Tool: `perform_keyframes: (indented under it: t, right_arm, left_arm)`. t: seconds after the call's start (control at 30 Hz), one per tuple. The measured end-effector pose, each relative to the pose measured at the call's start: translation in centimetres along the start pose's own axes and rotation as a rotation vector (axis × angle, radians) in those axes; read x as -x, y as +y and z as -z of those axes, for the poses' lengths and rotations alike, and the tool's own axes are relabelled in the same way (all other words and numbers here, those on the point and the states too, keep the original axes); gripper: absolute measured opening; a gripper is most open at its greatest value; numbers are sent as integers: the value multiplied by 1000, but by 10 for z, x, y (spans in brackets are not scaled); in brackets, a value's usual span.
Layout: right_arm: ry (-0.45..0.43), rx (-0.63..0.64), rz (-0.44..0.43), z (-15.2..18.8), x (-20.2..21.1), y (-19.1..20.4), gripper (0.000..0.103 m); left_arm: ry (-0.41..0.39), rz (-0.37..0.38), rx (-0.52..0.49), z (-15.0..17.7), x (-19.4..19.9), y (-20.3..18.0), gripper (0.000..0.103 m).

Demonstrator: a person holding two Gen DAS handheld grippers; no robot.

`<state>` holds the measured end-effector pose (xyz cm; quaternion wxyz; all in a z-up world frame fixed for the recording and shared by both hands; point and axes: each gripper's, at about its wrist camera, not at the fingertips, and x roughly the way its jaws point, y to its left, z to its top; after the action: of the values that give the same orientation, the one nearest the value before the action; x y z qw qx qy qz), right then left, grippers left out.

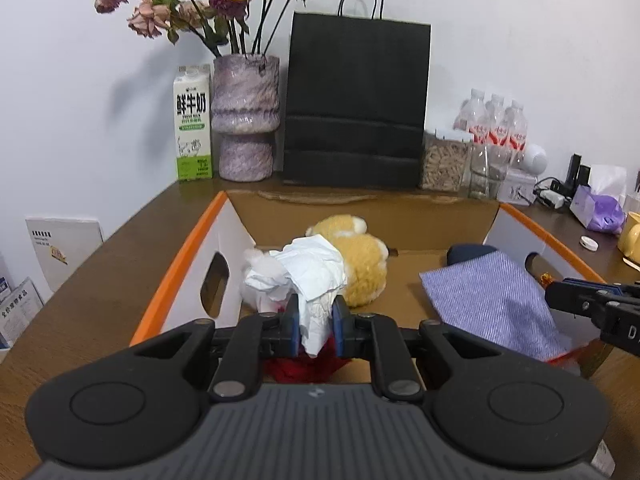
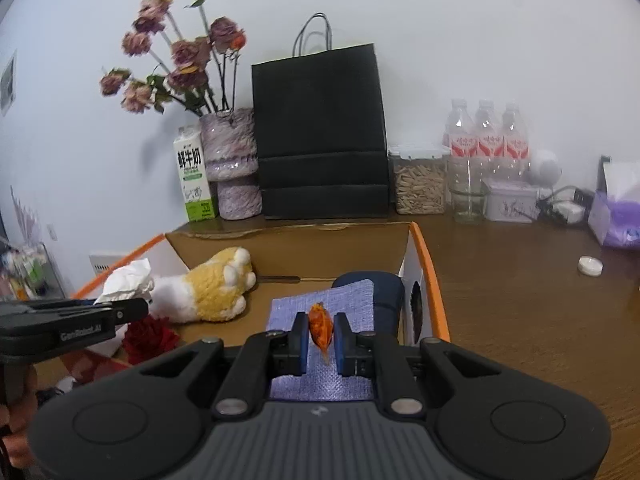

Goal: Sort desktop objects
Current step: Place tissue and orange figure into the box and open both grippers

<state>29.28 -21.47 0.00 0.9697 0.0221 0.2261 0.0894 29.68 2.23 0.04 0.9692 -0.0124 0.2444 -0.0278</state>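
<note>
L gripper (image 1: 314, 320) pinches crumpled tissue (image 1: 308, 276) and R gripper (image 2: 320, 334) pinches orange snack packet (image 2: 320, 326), long axis vertical, both w/ cardboard box (image 1: 182, 256) directly below, so each only drops.

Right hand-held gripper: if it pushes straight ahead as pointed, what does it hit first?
Probably the purple cloth in the cardboard box, right under and ahead of the right hand-held gripper, shut on an orange wrapped candy. Beyond it is the dark blue object. Depth is unclear.
</note>
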Motion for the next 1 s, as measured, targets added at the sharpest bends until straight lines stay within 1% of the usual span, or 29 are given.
perform_keyframes:
  t: [0.17, 0.2, 0.27, 0.3, 0.33, 0.37, 0.4, 0.43, 0.47, 0.5, 0.53, 0.6, 1.0]
  right_arm:
    - [22, 11, 14, 3, -1, 2, 12]
    - [22, 9, 15, 3, -1, 1, 14]
    - [24, 11, 23, 3, 0, 1, 16]
    - [23, 18, 28, 4, 0, 2, 21]
    - [19, 20, 31, 4, 1, 2, 33]
    - [10, 16, 28, 4, 3, 2, 42]
    - [1, 12, 22, 4, 5, 2, 67]
    - [-14, 10, 18, 3, 7, 2, 85]
    - [-34, 14, 15, 3, 10, 3, 89]
    - [-56, 23, 16, 2, 13, 4, 92]
    - [-72, 28, 21, 2, 14, 5, 98]
    - [-80, 31, 40, 1, 15, 6, 103]
    - [-85, 4, 48, 1, 17, 2, 103]
  left_arm:
    - [7, -22, -20, 4, -1, -3, 17]
    - [6, -24, -21, 5, 0, -3, 18]
    - [11, -30, -21, 5, 0, -4, 26]
    - [15, -33, -20, 6, 0, -3, 39]
    - [10, -39, -22, 6, 1, -3, 50]
    - [5, -45, -25, 5, 1, -3, 55]
    - [-2, -51, -25, 5, 2, -4, 66]
    - [-12, -51, -25, 6, 4, -4, 75]
    - [-25, -40, -22, 6, 6, -4, 82]
    - [-34, -43, -19, 5, 8, -4, 100]
    - [-53, -51, -22, 5, 10, -5, 103]
    - [-82, -65, -32, 5, 13, -6, 103]
    - [-101, -71, -28, 4, 17, -7, 103]
